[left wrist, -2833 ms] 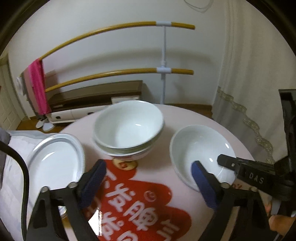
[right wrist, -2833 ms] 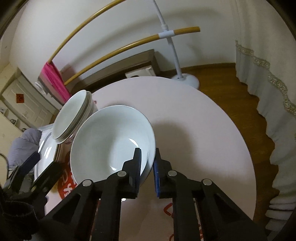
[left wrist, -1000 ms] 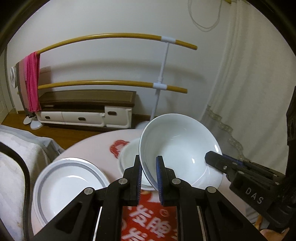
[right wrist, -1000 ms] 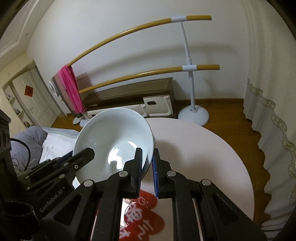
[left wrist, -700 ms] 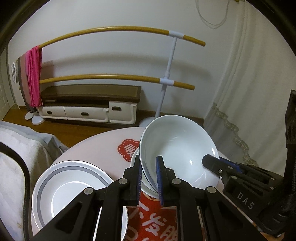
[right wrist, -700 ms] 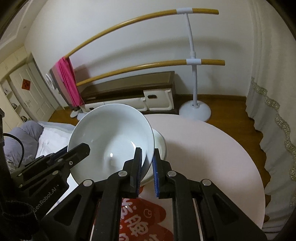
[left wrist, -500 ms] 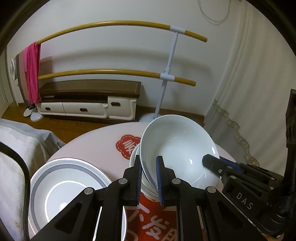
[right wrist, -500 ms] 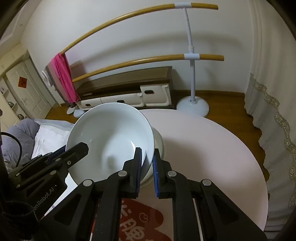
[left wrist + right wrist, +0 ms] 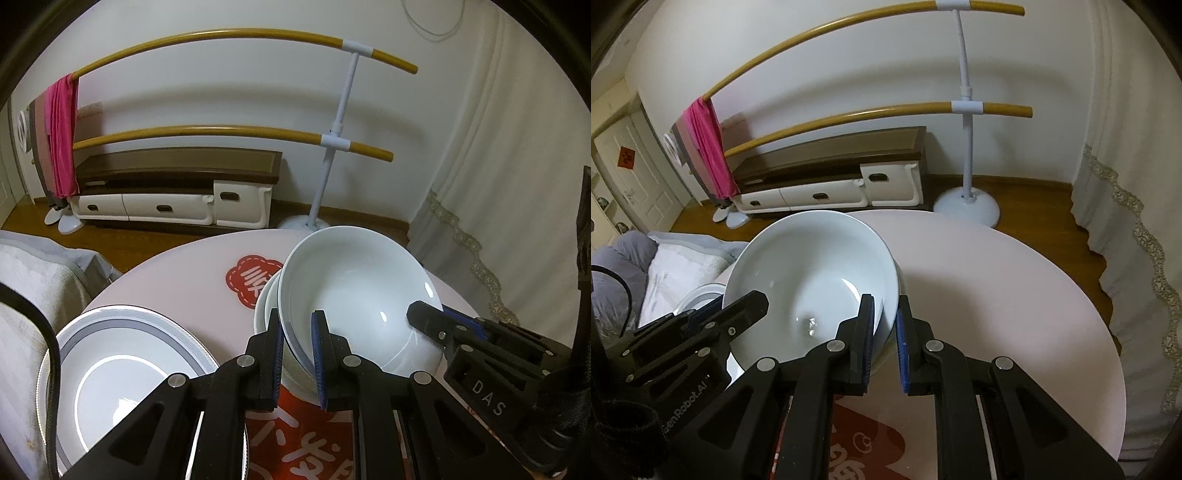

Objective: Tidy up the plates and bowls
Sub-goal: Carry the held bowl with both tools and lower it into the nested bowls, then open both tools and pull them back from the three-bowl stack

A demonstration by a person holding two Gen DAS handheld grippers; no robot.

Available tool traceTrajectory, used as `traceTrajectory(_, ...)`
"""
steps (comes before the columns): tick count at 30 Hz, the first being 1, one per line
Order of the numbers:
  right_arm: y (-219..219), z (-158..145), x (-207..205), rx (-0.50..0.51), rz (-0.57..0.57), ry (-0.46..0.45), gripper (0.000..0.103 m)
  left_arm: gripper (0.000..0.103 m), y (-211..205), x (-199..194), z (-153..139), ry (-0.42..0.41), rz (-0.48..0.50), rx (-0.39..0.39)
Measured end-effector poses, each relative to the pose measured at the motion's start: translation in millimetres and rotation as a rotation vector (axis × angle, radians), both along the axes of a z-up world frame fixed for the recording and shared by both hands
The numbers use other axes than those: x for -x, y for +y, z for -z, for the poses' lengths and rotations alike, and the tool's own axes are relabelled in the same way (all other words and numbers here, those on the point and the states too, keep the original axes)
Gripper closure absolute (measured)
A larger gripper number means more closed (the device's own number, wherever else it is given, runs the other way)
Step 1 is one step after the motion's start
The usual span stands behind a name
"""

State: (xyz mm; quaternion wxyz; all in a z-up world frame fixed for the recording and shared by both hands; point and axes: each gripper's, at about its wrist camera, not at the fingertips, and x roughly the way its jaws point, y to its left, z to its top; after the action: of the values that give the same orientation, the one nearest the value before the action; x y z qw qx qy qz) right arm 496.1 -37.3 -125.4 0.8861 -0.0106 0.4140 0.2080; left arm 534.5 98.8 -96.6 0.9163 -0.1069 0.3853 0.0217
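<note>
Bowl (image 9: 354, 280) lowered (onto stack (image 9: 264, 306)).

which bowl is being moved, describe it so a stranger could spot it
Start at the round pink table, beside the grey-ringed plate. There sits a stack of white bowls. The one you want is the plain white bowl tilted above that stack, its rim pinched on opposite sides by the left gripper and the right gripper.

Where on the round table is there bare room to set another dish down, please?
The table is bare right of the held bowl, out to the edge by the curtain. A smaller bare patch lies beyond the grey-rimmed plate. It is crowded around the bowl stack and both tools.
</note>
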Motion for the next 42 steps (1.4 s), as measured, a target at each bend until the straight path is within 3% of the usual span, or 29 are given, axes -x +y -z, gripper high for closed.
traceTrajectory(10,4.1,5.2,-1.1,0.027,0.022,0.026,0.088,0.092,5.0,-2.6,3.4,-0.002,-0.001,-0.005)
traceTrajectory(24,-10.5,8.9,-10.6,-0.049,0.037,0.079,0.087,0.09,4.4,-1.6,6.6,0.0,0.012,-0.009)
traceTrajectory(29,-14.5,12.7,-13.8,-0.079,0.039,0.102,0.08,0.088,8.7,-1.8,4.6,-0.001,0.006,-0.009)
traceTrajectory(42,-14.2,11.1,-11.3,-0.088,0.041,0.108,0.074,0.081,15.9,-1.5,5.2,0.006,-0.018,-0.002)
